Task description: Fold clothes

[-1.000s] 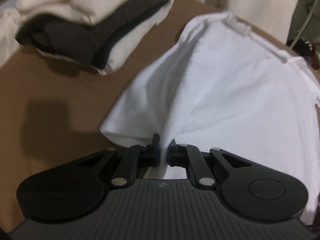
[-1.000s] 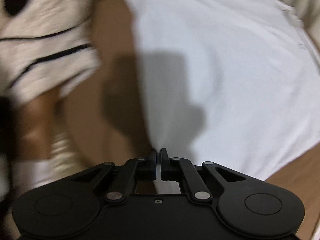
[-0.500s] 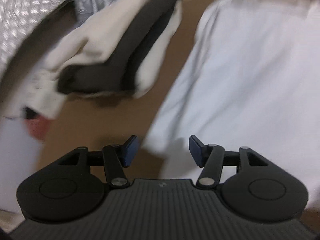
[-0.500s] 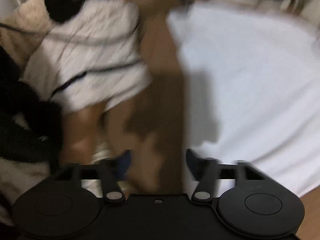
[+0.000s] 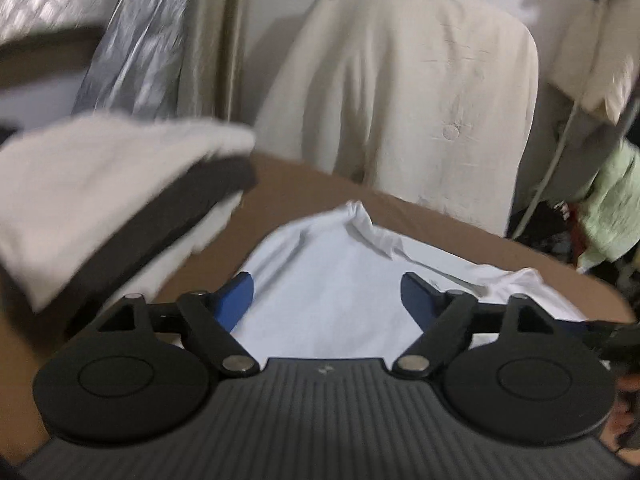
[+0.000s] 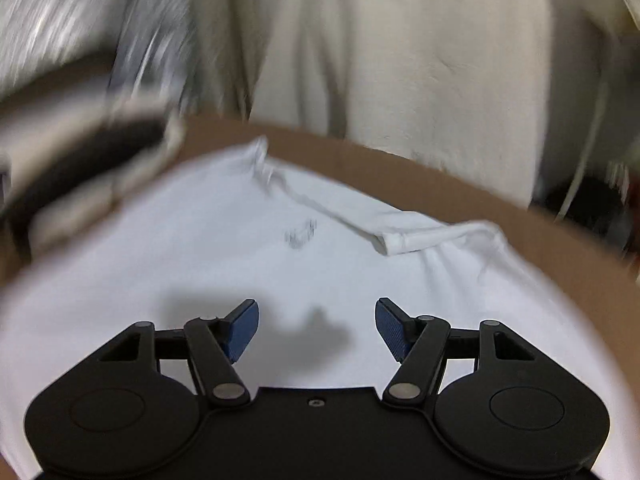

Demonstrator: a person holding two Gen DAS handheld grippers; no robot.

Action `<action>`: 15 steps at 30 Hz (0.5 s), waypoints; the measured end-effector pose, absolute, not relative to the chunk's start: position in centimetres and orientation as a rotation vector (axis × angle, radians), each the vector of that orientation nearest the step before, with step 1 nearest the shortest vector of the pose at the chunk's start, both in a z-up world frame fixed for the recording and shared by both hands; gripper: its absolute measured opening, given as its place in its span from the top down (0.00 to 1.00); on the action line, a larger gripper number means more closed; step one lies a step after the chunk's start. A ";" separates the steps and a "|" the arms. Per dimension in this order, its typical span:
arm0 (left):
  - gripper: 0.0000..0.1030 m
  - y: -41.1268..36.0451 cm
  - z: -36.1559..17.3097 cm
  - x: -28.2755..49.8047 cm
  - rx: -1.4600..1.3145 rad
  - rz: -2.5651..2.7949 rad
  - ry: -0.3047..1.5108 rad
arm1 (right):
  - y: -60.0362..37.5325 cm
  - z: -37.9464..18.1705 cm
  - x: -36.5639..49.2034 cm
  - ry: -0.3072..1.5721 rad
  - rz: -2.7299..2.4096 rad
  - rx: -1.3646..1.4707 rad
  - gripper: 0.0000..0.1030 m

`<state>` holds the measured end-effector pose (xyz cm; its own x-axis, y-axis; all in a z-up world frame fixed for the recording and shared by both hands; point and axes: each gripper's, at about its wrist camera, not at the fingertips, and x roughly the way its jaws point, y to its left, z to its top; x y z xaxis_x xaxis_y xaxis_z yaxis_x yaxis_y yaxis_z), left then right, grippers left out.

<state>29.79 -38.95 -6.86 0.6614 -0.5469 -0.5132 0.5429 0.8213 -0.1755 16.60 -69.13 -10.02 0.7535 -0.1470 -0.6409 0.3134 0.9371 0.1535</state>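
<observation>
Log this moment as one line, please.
left gripper: open, empty, jaws just opening | right gripper: open, empty | white shirt: flat on brown table | folded stack: left

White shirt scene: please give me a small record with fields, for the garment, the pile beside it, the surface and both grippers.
garment: white shirt, spread on the table
sleeve: folded over the shirt
pile: folded clothes, left of the shirt
surface: brown table
left gripper: open, jaws just opened, nothing between them
right gripper: open, above the shirt, nothing held
</observation>
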 end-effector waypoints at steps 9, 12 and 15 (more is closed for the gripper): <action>0.20 -52.2 -18.5 37.1 0.188 -0.678 0.755 | -75.0 -17.5 21.2 0.740 -0.304 0.105 0.49; 0.22 -56.4 -20.6 40.3 0.279 -0.712 0.788 | -76.6 -18.8 24.2 0.779 -0.278 0.062 0.49; 0.23 -60.6 -21.7 43.2 0.408 -0.709 0.744 | -78.5 -19.4 27.5 0.761 -0.275 0.053 0.49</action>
<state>43.20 -60.65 -21.73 0.5237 -0.4358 -0.7320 0.7099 0.6982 0.0923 27.50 -78.55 -19.37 0.6902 -0.2268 -0.6871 0.2651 0.9628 -0.0515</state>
